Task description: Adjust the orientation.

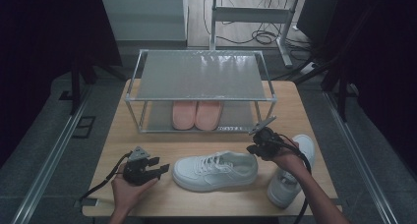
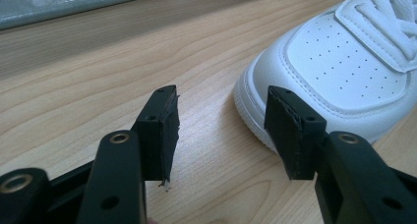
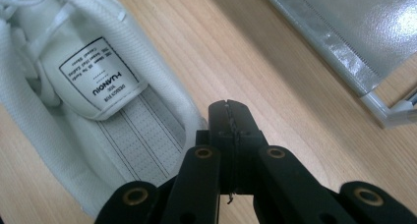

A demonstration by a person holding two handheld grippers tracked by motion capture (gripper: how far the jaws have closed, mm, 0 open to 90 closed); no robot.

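Sneakers counted: two white lace-up leather sneakers (image 1: 215, 170) (image 1: 290, 177); two pink slippers (image 1: 196, 115) at twelve o'clock. Left gripper (image 2: 221, 130) spread; right gripper (image 3: 230, 135) pressed together, empty.

White perforated sneaker (image 1: 215, 170), pink slippers (image 1: 196, 114), pale wood-grain bench (image 1: 147, 143), silver-grey rack (image 1: 200, 76), black hand-held grippers.

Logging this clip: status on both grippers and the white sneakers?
Left gripper open, off white lace-up sneaker's toe. Right gripper shut, empty, above its heel opening. Second white sneaker under right arm. Nothing blocking.
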